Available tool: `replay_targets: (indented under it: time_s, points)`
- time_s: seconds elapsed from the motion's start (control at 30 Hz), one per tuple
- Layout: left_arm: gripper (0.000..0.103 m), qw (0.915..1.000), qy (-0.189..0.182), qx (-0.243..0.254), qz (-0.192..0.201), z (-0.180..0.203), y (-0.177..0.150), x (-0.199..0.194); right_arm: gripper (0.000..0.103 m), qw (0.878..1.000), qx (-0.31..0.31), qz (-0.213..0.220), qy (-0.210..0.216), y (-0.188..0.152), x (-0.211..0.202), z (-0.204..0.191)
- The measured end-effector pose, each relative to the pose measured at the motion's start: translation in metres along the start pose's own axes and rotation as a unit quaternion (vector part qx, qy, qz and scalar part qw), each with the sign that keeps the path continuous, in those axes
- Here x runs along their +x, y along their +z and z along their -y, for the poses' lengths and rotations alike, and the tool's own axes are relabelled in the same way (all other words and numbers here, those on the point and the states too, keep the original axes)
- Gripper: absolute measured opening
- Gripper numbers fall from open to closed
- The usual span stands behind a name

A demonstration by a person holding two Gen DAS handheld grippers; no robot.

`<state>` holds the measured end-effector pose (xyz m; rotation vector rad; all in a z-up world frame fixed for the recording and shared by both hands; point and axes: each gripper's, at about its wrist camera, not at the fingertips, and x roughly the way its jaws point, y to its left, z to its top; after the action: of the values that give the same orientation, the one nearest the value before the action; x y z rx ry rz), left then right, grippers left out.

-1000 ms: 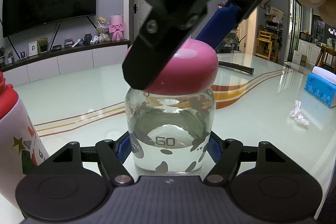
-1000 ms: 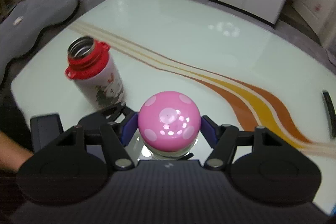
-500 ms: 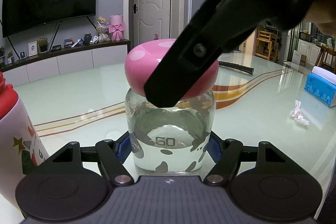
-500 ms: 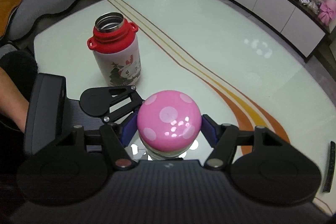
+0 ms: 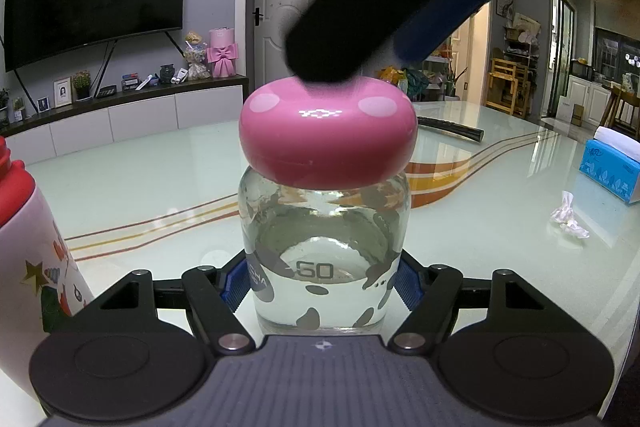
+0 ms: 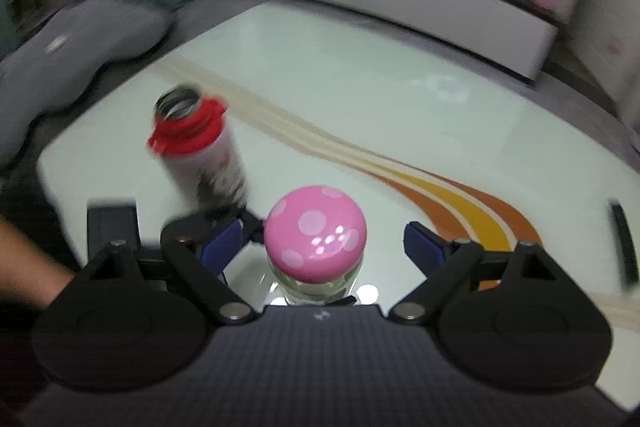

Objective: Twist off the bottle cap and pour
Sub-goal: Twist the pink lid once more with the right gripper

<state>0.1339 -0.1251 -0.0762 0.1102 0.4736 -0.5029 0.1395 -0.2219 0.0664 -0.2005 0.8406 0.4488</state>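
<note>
A clear glass bottle (image 5: 324, 247) with dark spots and a little water stands on the glass table, pink mushroom-shaped cap (image 5: 328, 135) on top. My left gripper (image 5: 322, 283) is shut on the bottle's lower body, blue pads pressing both sides. From above, my right gripper (image 6: 323, 243) straddles the pink cap (image 6: 316, 227); its jaws are opening and the blue pads (image 6: 424, 241) stand clear of the cap. A blurred dark finger (image 5: 360, 39) of it hangs just over the cap in the left wrist view. A red-topped white flask (image 6: 200, 155) with an open mouth stands to the left.
The flask (image 5: 28, 227) sits close to the left gripper's left side. A blue tissue box (image 5: 612, 167) and a crumpled tissue (image 5: 568, 219) lie at the right. A dark slim bar (image 5: 448, 127) lies farther back. A person's hand (image 6: 24, 267) shows at the left edge.
The right gripper's jaws have spread off the pink cap and it has lifted slightly, its view now blurred. The left gripper and bottle have stayed put.
</note>
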Motion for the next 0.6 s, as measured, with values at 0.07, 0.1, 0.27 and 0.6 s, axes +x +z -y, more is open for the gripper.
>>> replay_targets:
  time_s: [0.07,0.1,0.27,0.6]
  points:
    - [0.074,1.0000,0.000,0.000,0.000,0.000,0.001,0.001,0.090,0.997,0.067,0.007,-0.036,0.000,-0.005,-0.009]
    - [0.074,1.0000,0.000,0.000,0.000,0.000,0.001,0.001,0.090,0.996,0.083,0.008,-0.042,0.001,-0.005,-0.012]
    - [0.074,1.0000,0.000,0.000,0.000,-0.001,0.004,0.002,0.090,0.984,0.157,0.009,-0.088,0.002,0.005,-0.026]
    - [0.074,1.0000,0.000,-0.001,0.000,0.002,0.003,0.001,0.078,0.974,0.183,-0.006,-0.132,0.004,0.031,-0.034]
